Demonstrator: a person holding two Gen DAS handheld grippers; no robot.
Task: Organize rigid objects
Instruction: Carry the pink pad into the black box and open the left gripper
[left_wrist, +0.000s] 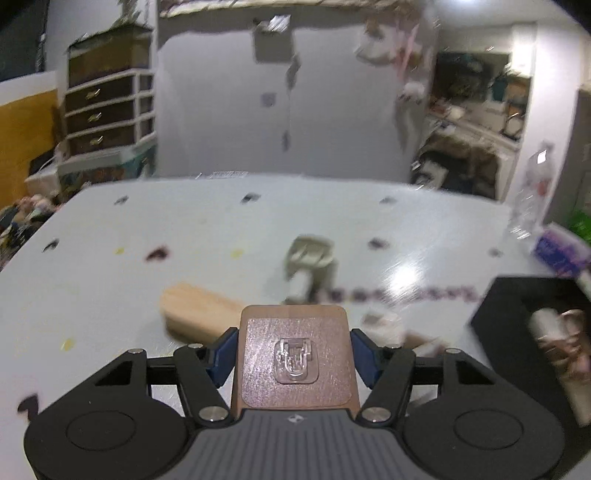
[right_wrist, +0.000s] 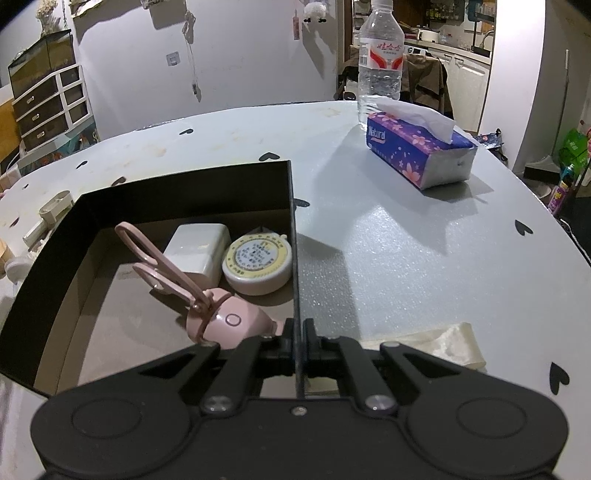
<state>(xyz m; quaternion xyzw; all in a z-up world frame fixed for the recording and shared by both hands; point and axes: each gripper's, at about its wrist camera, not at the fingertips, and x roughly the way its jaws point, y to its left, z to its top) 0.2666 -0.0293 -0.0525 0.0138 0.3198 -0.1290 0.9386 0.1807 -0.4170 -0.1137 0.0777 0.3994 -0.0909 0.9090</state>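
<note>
- The left gripper was seen partly spread, its blue pads pressed against the two sides of a brown wooden block with a clear plastic hook stuck on its top face.
- The block was held clear above the white table, over the table's near edge in the left wrist view.
- A pale wooden piece was seen lying on the table just beyond the held block, to its left; a beige object stood farther in, near the table's middle, too blurred to be named.
- The right gripper was pressed almost fully together, and the thin right-hand wall of a black box was pinched between its jaws at the wall's near end.
- The box was seen open-topped, lying at the near left part of the table in the right wrist view.
- Inside it, a pink tool with looped handles lay by the pinched wall, and a white adapter and a round tape measure were set side by side at the far right corner.
- A tissue pack and a water bottle were seen near the table's far right edge, the bottle just behind the pack.
- A crumpled pale sheet lay at the near edge, right of the box.
</note>
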